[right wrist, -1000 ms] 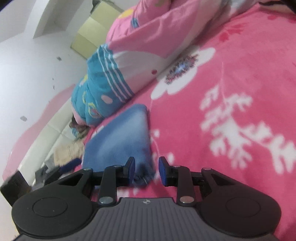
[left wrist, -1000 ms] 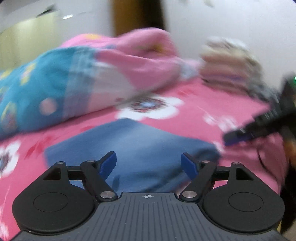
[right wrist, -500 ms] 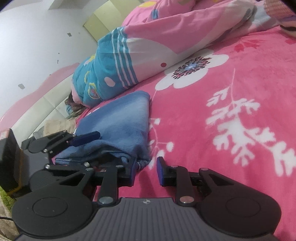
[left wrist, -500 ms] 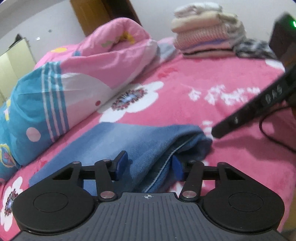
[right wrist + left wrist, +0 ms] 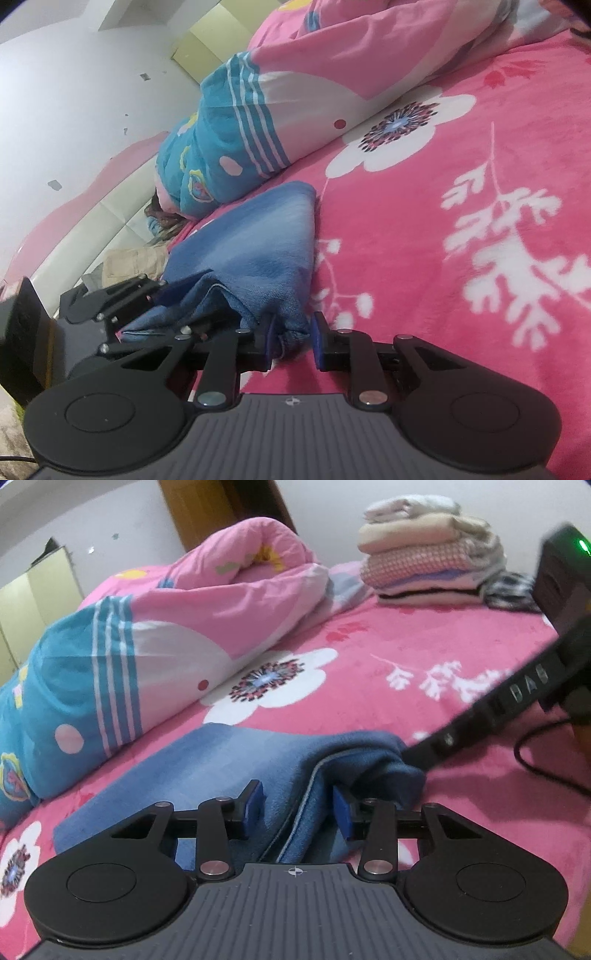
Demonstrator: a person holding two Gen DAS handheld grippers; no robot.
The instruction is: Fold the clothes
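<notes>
Blue fleece garment (image 5: 207, 771): soft, light, limp, so pinch hemmed near edge; left gripper (image 5: 297, 810) and right gripper (image 5: 290, 341) straddle it, jaws apart.

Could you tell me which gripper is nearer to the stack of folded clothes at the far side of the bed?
Right gripper: it reaches in on the stack side; the left gripper sits farther back at the blue garment.

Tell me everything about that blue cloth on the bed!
The blue cloth looks like soft denim, paler on top and darker where it bunches at the near end. It lies folded flat on the pink flowered blanket, close to the rolled quilt. A pale stitched hem shows. The left gripper and right gripper each straddle its near edge, jaws apart.
</notes>
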